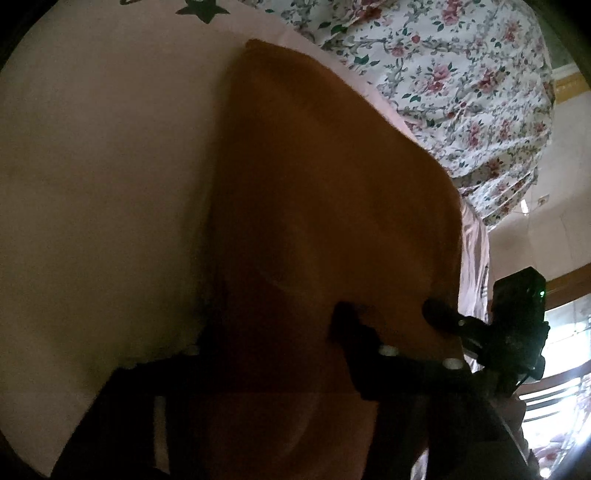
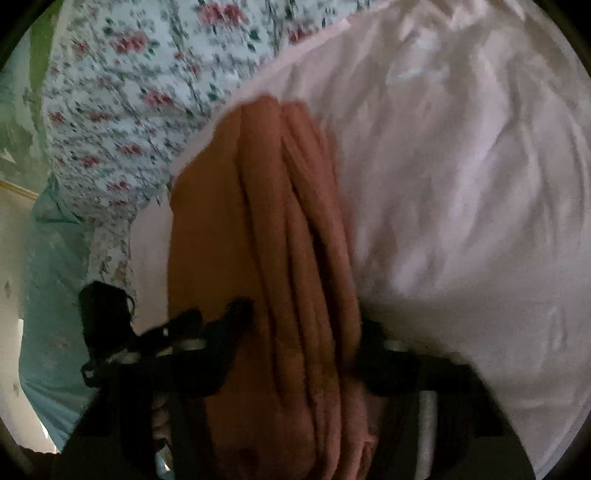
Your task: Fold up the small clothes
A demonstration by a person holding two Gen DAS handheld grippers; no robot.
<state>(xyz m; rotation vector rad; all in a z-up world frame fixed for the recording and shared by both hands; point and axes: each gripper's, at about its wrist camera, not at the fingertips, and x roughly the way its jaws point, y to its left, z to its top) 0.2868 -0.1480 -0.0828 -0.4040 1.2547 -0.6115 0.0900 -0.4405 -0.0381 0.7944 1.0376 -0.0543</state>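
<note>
Orange garment (image 2: 258,229) soft matt cloth; pink sheet (image 2: 461,184) smooth, creased fabric.

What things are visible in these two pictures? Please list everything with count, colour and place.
folded orange fabric garment: one, orange, middle, on the sheet.
pale pink bed sheet: one, pink, under the garment.
white floral-print fabric: one, white with pink roses, beyond the garment.
dark star print: one, dark, sheet's far part.
left tongs: one, black, at the garment's near end.
right tongs: one, black, at the garment's near end.
</note>
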